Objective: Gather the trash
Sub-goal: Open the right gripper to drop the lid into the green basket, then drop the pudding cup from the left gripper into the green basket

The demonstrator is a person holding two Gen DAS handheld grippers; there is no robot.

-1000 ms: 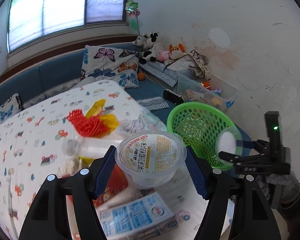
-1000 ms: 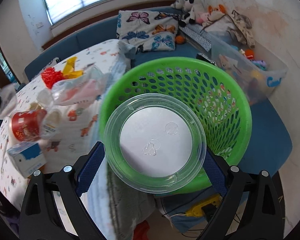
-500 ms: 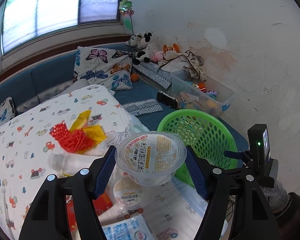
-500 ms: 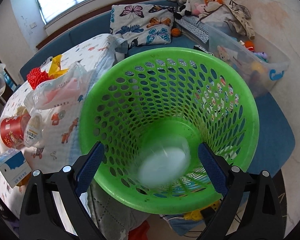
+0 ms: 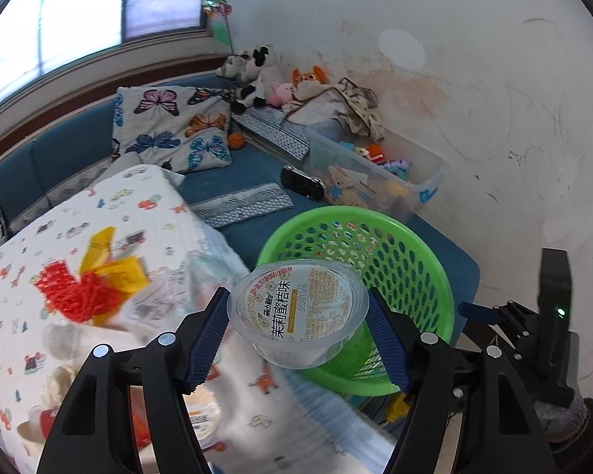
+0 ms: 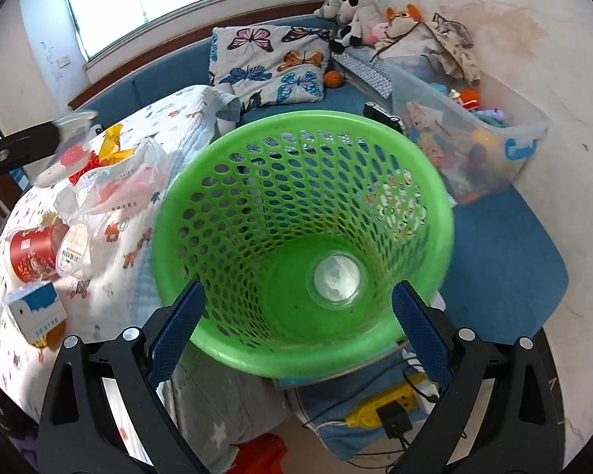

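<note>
Trash basket: green perforated plastic basket, standing beside the desk, on the blue cushioned bench.
Desk: surface under a white cartoon-print cloth, carrying a red cylindrical tub, a blue-and-white carton and a crumpled clear plastic bag.
Left gripper: fingers clamped on a clear plastic jelly cup with a printed foil lid, held above the basket's near rim.
Right gripper: fingers wide, nothing between them, over the basket mouth.
Basket content: round clear plastic lid on the bottom.
</note>
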